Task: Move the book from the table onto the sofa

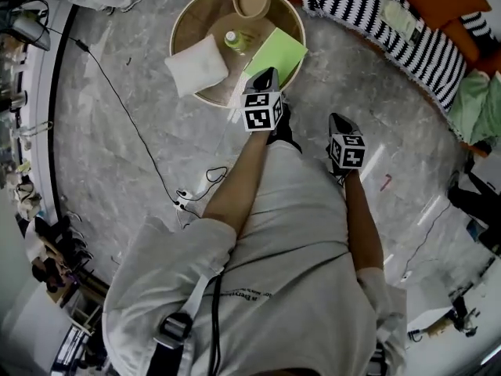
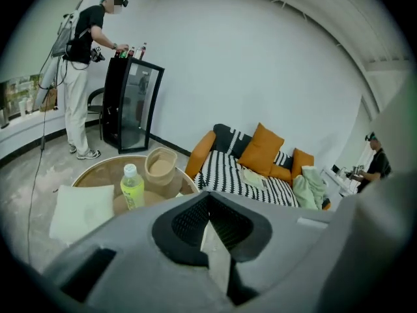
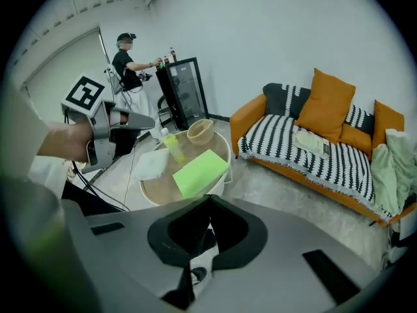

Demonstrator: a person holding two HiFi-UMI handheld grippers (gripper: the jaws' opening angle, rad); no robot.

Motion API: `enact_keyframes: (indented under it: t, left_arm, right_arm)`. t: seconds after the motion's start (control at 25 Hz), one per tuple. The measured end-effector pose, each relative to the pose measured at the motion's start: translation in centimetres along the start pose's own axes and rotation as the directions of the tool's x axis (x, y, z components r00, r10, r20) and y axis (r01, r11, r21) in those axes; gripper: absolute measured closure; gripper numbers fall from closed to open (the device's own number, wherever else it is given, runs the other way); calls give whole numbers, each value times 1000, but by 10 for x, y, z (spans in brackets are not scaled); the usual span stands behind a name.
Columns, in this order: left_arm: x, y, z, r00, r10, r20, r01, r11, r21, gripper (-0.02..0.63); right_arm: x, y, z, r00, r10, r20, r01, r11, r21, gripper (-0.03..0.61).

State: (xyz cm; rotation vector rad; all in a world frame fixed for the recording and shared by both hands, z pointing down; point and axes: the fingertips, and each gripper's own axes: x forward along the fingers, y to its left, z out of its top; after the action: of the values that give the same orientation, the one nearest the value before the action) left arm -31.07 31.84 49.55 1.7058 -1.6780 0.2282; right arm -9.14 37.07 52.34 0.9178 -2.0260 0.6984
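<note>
On the round table [image 1: 196, 20] the green book [image 1: 274, 53] lay at the rim; the left gripper [image 1: 266, 74] and right gripper [image 1: 337, 119], both clenched empty, should open first.

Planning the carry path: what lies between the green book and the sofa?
Bare floor only, between book and sofa, clearest in the right gripper view.
</note>
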Motion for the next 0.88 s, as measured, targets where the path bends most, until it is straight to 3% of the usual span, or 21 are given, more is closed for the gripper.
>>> enact_keyframes:
  t: [0.16,0.32,0.52,0.72,0.88]
  left_arm:
    - [28,14,-10,997,-3,-73,3,1000,0,604]
    - [55,19,-2,996,-14,-86,15,1000,9,604]
    - [62,55,11,996,30,-88,-36,997,-70,604]
    - [47,88,4,989,110,-101,-123,984,-132,604]
    - [35,111,-24,975,178,-134,-201,960,-193,604]
  right_arm:
    - [19,-12,18,998,2,-59,-2,1000,-6,572]
    - [43,-26,50,996,14,-90,-18,999,-48,572]
    - [85,-25,81,988,63,-139,-76,993,-94,572]
    - [143,-16,111,962,131,-240,-197,940,-280,572]
    - [183,-2,127,947,183,-265,-264,911,-316,572]
